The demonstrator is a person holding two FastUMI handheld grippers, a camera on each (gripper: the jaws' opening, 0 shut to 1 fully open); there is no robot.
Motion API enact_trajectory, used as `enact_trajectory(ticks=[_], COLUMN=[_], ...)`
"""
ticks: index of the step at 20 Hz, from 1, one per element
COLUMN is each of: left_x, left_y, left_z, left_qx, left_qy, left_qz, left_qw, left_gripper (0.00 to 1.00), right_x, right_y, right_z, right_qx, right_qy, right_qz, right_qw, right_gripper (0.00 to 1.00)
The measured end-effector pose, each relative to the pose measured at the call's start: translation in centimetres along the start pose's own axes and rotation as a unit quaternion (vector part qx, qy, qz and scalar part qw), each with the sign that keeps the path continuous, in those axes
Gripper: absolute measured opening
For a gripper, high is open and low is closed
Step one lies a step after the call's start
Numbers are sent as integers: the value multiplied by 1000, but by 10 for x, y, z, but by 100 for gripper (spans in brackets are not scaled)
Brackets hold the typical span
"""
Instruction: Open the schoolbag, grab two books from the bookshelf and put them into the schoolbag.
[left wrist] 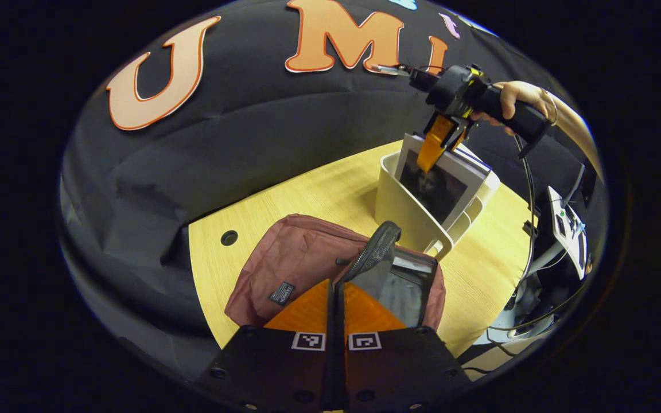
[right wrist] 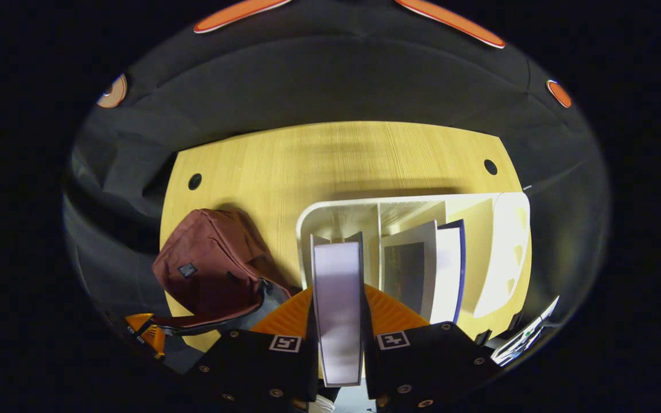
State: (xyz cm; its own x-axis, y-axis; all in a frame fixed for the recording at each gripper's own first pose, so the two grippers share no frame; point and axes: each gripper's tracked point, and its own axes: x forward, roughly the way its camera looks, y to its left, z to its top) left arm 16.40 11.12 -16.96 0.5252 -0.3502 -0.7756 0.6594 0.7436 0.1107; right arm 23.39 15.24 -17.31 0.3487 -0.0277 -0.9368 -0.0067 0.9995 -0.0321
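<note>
The maroon schoolbag (left wrist: pixel 290 267) lies on the wooden table, its top unzipped and the grey lining (left wrist: pixel 402 289) showing. My left gripper (left wrist: pixel 336 282) is shut on the black zip edge of the flap (left wrist: pixel 377 245) and holds it raised. At the white bookshelf (left wrist: pixel 405 221), the right gripper (left wrist: pixel 429 162) reaches down from above onto a book (left wrist: pixel 442 186). In the right gripper view, the right gripper (right wrist: pixel 337 289) is shut on that book (right wrist: pixel 337 275), which stands upright in the bookshelf's (right wrist: pixel 505 241) left slot. Other books (right wrist: pixel 422 269) stand to its right. The schoolbag (right wrist: pixel 210 264) and left gripper (right wrist: pixel 148 332) sit lower left.
The wooden table (left wrist: pixel 307 195) has round cable holes (left wrist: pixel 229 237) near its back corners. A white device with cables (left wrist: pixel 566 229) stands off the table's right edge. A hand (left wrist: pixel 517 97) holds the right gripper. Black cloth hangs behind the table.
</note>
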Motion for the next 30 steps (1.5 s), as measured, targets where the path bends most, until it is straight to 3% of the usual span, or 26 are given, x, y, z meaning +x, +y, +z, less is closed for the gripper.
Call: enact_trajectory(ticks=[7,11,15,19,22,28,30], left_x=[8,13,15,11,6,-10,-12], left_y=[3,7,14,14,12,-2,-6], left_z=[-11,-12,-9,-6,3,22,27], left_qx=[-4,-6,-13,-14,-9,9,16], left_qy=[13,16,18,12,4,-15,-18], left_qz=[-4,-1,12,24,30,33,34], left_qw=[1000,1000,1000,1000,999,999,999], left_gripper=[0,0,0,1,1,0,0], right_x=[-123,-190,-224,-221,-193,-116,-80], right_y=[7,14,22,20,14,18,30], right_z=[29,13,-31,-89,-129,-185,-195], right_qx=[-28,-31,-19,48,119,267,299], right_qy=[-122,-181,-207,-226,-231,-224,-206], right_qz=[-5,16,61,130,173,256,275], right_qw=[992,983,976,964,950,902,890], right_gripper=[33,33,31,31,31,31,31])
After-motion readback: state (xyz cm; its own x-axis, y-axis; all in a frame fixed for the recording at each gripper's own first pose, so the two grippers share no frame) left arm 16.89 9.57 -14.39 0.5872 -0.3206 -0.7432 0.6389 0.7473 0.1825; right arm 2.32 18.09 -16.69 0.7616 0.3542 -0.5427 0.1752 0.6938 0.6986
